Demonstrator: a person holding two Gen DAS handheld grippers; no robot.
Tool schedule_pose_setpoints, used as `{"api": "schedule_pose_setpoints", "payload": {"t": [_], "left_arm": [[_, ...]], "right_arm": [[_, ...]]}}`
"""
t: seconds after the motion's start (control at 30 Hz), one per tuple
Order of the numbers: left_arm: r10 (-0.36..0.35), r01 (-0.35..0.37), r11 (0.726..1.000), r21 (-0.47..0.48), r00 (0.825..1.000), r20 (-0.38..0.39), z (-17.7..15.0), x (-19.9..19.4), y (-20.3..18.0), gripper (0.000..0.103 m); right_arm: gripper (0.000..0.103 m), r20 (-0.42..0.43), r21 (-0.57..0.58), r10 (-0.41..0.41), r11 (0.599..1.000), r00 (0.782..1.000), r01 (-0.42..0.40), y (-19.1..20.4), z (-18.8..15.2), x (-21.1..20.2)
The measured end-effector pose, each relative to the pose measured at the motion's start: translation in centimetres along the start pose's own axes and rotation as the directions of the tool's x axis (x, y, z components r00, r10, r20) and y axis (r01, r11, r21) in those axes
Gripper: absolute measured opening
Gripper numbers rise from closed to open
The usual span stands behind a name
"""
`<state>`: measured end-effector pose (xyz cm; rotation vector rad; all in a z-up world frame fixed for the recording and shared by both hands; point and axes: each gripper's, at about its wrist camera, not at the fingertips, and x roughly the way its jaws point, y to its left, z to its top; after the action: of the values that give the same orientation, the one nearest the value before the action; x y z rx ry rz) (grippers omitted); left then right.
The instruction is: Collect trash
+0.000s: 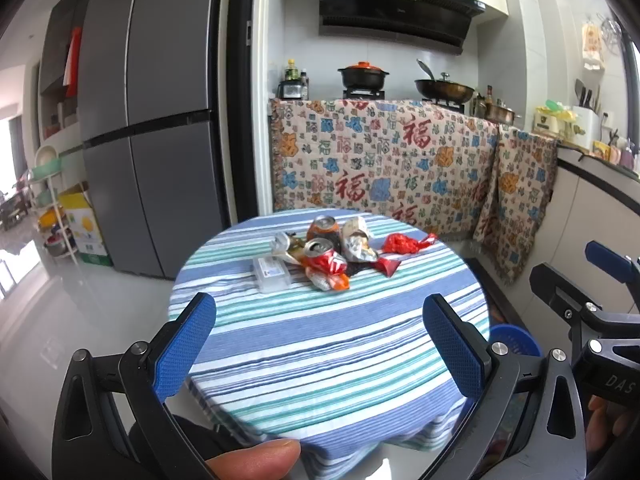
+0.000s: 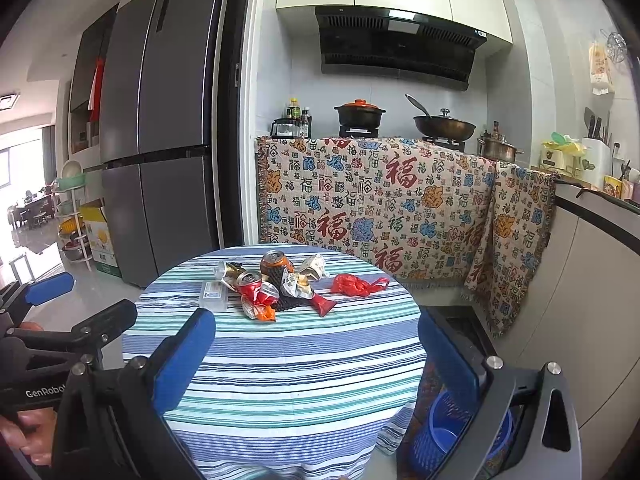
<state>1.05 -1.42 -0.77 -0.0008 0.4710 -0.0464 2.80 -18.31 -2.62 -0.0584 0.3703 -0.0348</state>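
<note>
Above the striped table point(image 1: 320, 344), both grippers' fingers point(image 1: 184, 344) point(image 2: 448, 364) gape wide, empty.

Bright, even daylight fills both fisheye views, blowing out the window point(image 2: 24, 168) at far left and glaring off the glossy floor point(image 1: 24, 264); straight lines bow toward the black, vignetted corners, and shadows stay soft

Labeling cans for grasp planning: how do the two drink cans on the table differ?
The orange can stands upright, farther back, and looks intact. The red can lies tipped among wrappers, nearer the grippers, its body crushed. Both show an opened top and sit in the same trash pile on the striped tablecloth.
</note>
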Motion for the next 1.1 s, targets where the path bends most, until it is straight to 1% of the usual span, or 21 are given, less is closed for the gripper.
{"api": "schedule_pose_setpoints", "payload": {"t": [0.2,0.7,0.93,1.1], "left_arm": [[0.001,-0.001,1.000,0.001,1.000,-0.002,-0.3,0.1,-0.3,0.103],[0.003,-0.003,1.000,-0.008,1.000,-0.022,-0.3,1.1,0.1,0.103],[-0.018,0.016,0.999,-0.049,0.999,-0.045,-0.6,2.6,1.1,0.103],[-0.028,0.023,0.997,-0.075,0.997,-0.074,-1.1,5.0,2.3,0.103]], "right_arm": [[0.103,-0.005,0.000,-0.003,1.000,1.000,0.003,-0.2,-0.5,0.0],[0.103,-0.020,0.001,-0.015,1.000,1.000,0.015,0.3,-0.4,0.5],[0.103,-0.028,0.016,-0.023,1.000,0.999,0.023,-0.3,-0.6,1.3],[0.103,-0.044,0.026,-0.028,0.999,0.999,0.029,-0.6,-1.2,2.9]]}}
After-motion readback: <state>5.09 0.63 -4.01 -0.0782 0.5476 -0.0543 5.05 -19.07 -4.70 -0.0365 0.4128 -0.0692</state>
